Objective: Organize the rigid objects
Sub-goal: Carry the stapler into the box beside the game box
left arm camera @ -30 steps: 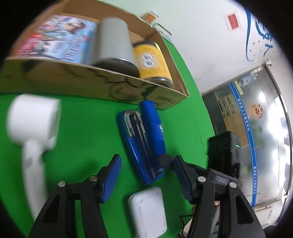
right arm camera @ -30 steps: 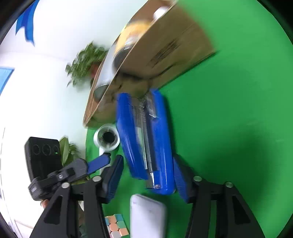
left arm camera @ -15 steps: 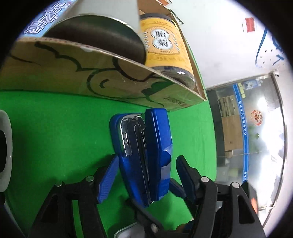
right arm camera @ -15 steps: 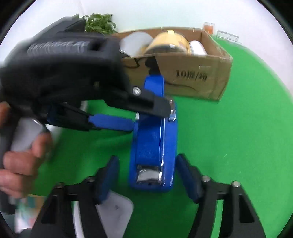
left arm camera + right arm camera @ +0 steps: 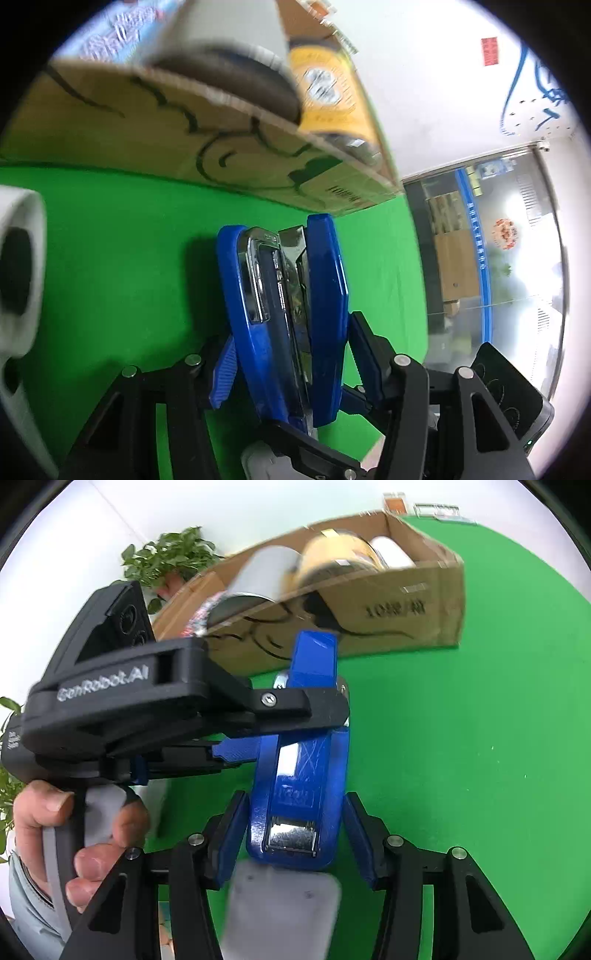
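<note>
A blue stapler with a chrome magazine is held between both grippers over the green table. My left gripper is shut on it, pads pressing both sides. In the right wrist view the stapler stands between my right gripper's blue pads; the left pad touches it, the right pad stands slightly off. The left gripper crosses from the left, clamping the stapler. A cardboard box behind holds a grey can, a yellow jar and a white roll.
A white handheld device lies at the left on the green cloth. A white flat case lies under the right gripper. A potted plant stands behind the box. A glass partition is at the right.
My left gripper has closed on the stapler and lifted it on edge. My right gripper has come in closer around the stapler's end.
</note>
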